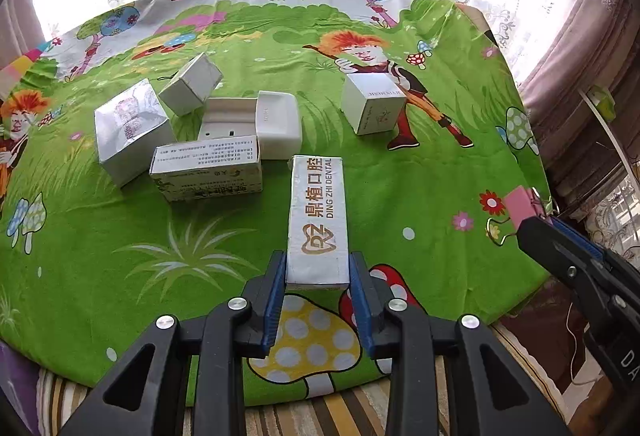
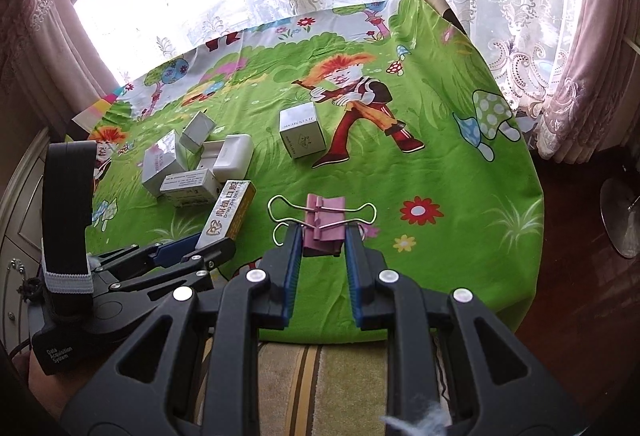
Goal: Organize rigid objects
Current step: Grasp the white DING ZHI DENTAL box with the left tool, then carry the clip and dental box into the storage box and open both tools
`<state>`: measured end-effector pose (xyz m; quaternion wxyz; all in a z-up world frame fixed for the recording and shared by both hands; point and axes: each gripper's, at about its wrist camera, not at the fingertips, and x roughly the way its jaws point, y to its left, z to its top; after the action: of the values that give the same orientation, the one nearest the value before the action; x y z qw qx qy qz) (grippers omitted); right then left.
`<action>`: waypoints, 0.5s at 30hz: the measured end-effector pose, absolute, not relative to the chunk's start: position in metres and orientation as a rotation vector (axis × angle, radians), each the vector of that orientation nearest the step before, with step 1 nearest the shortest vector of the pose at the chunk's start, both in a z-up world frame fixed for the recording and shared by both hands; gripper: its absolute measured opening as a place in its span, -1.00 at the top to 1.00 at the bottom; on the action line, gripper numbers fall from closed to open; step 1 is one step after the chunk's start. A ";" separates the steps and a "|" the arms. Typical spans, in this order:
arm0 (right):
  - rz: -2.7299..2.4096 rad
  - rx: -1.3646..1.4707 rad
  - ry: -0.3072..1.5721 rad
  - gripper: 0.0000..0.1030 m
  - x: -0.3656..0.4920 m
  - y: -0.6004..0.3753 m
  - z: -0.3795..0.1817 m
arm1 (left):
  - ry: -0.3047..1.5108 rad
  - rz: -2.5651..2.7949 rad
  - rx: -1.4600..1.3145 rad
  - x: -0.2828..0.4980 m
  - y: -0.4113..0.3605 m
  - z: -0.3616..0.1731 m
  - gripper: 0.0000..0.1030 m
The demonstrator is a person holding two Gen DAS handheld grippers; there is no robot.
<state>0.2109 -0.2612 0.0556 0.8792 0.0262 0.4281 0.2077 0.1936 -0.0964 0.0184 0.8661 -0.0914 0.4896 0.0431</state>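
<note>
A long white dental box point(image 1: 318, 212) with orange lettering lies lengthwise on the green cartoon cloth. My left gripper point(image 1: 318, 264) is shut on its near end, blue pads against both long sides. In the right wrist view the same box point(image 2: 228, 212) sticks out of the left gripper point(image 2: 200, 248) at the lower left. My right gripper point(image 2: 322, 236) is shut on a pink binder clip point(image 2: 324, 216), whose wire handles spread to either side. From the left wrist view, the right gripper point(image 1: 536, 232) and the clip point(image 1: 518, 202) sit at the cloth's right edge.
A white cube box point(image 1: 374, 104) stands alone near the middle. To the left are bunched a large white box point(image 1: 130, 130), a small tilted box point(image 1: 192, 84), an open white case point(image 1: 256, 120) and a flat printed box point(image 1: 208, 172). Lace curtains hang behind the table.
</note>
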 end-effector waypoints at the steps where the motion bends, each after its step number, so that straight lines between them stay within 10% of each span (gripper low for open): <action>1: 0.439 0.050 0.893 0.51 0.209 -0.258 0.056 | 1.019 0.092 -0.196 0.190 -0.094 0.020 0.38; 15: 0.538 -0.046 0.888 0.51 0.181 -0.198 0.072 | 0.945 0.161 -0.311 0.144 -0.032 0.036 0.37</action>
<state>0.1808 -0.1984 0.0718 0.8679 -0.0219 0.4244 0.2572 0.1442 -0.0316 0.0362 0.8757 -0.1490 0.4528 0.0773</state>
